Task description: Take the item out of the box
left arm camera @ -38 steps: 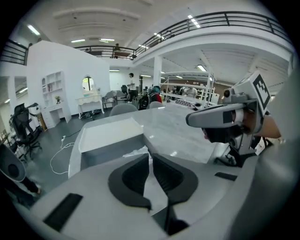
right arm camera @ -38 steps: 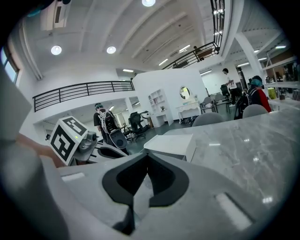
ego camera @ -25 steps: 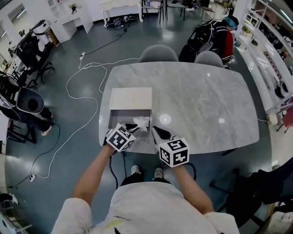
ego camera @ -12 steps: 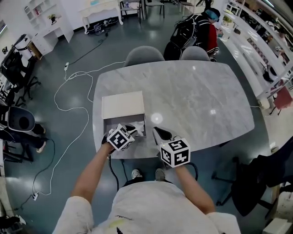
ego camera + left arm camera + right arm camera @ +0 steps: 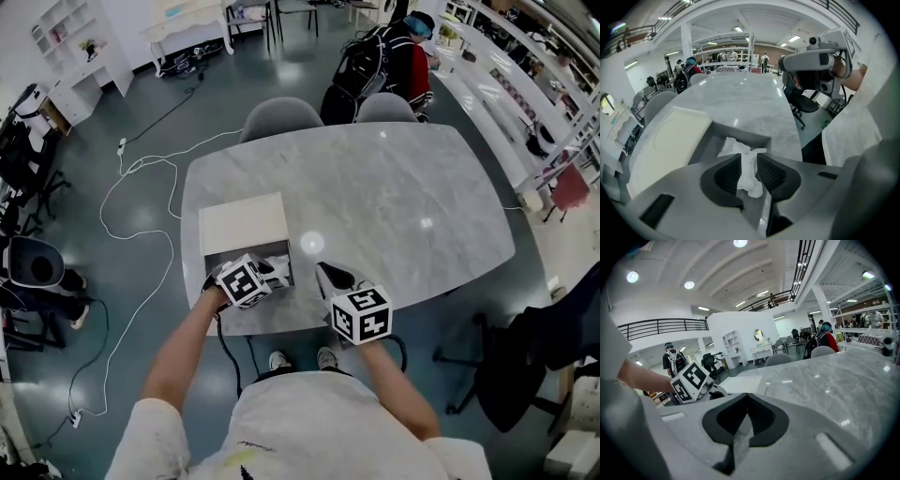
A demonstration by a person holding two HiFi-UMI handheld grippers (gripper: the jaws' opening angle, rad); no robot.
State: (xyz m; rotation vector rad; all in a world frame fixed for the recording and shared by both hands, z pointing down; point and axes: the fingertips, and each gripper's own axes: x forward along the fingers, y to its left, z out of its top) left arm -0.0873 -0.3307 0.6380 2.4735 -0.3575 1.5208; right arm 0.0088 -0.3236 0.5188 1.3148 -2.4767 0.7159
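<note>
Both of the person's bare forearms were stretched forward from a white shirt, side by side over the near edge of the grey marble tabletop (image 5: 375, 197). The left forearm (image 5: 183, 347) ran up and a little rightward to the left tool (image 5: 265, 274), which was tipped into the open box (image 5: 217, 255) near the tabletop's near-left corner. The right forearm (image 5: 394, 394) angled inward to the right tool (image 5: 328, 277), held just beside the box and apart from it, pointing across the marble. The left tool (image 5: 749, 169) was clenched on the white crumpled item (image 5: 740, 149): the soft white stuff was pinched between its ribbed pads, and the rest trailed back into the box's (image 5: 740, 132) grey compartment, at the corner nearest the person. From above, the item (image 5: 279, 266) showed as a pale scrap at the compartment's right end. The right tool (image 5: 746, 411) had its jaws pressed together with nothing between them. There was one box, with its one cream lid (image 5: 244, 223) lying open and flat on the far side of the compartment, one white item, two tools, and two grey chairs (image 5: 281, 117) tucked in at the tabletop's far edge.
</note>
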